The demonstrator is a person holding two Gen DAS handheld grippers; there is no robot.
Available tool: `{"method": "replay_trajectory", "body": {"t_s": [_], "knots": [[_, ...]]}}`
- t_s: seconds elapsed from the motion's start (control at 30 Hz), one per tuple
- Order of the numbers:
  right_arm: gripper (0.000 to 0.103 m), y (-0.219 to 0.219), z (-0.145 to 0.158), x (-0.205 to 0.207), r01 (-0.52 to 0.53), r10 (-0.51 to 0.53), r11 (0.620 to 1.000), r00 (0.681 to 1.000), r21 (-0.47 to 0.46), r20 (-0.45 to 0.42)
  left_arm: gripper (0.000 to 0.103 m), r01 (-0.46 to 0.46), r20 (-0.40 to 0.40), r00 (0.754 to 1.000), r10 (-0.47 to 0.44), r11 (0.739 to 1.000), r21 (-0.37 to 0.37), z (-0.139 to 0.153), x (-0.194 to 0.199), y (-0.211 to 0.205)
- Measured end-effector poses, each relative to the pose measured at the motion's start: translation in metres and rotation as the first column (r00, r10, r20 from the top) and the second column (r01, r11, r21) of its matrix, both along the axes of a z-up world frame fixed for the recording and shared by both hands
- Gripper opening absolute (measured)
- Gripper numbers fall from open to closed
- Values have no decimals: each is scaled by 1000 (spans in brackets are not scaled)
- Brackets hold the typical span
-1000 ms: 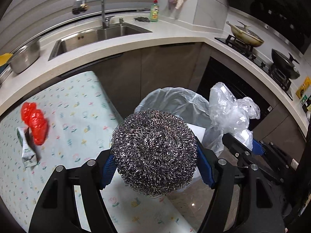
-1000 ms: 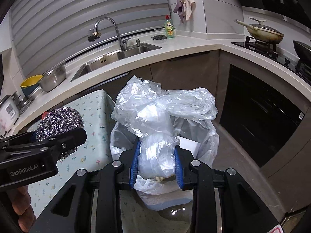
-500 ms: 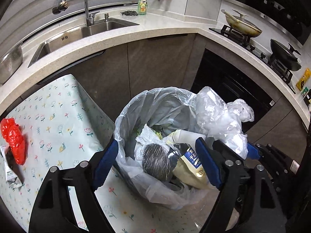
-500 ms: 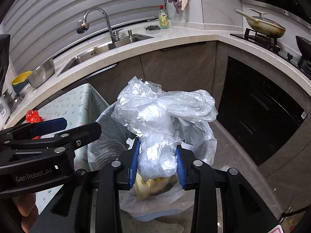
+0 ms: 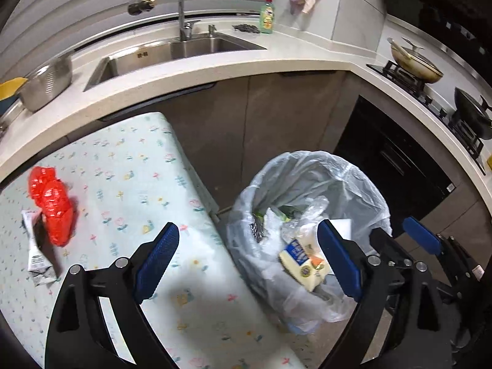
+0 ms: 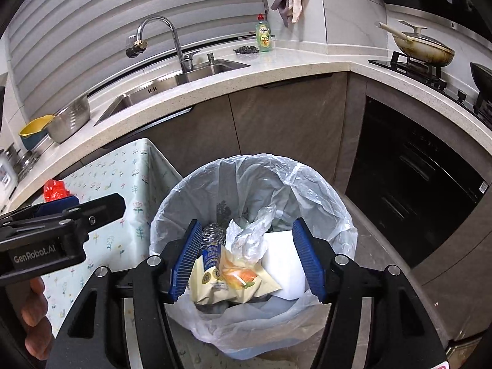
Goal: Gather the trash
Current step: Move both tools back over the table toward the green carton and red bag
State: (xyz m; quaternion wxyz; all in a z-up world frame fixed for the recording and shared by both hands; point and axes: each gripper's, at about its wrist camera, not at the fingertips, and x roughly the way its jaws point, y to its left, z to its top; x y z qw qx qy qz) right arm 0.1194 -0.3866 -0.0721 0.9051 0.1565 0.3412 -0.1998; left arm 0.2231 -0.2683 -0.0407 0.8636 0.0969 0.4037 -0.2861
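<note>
Both grippers, left point(image 5: 249, 261) and right point(image 6: 247, 259), have just been opening; fingers wide, nothing between them. Remaining trash, a red plastic bag point(image 5: 52, 206) and crumpled wrapper point(image 5: 37, 252), lies on the table point(image 5: 138, 166) beside the bin point(image 6: 323, 196). Both appear light and soft; pinch each at its bunched middle.
</note>
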Motion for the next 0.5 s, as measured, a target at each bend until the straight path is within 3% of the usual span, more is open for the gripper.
{"method": "replay_trajectory", "body": {"t_s": [0.5], "knots": [[68, 73, 26, 12, -102, 102, 995, 994, -7, 42, 87, -204, 20, 979, 205, 979, -9, 14, 14, 104]]}}
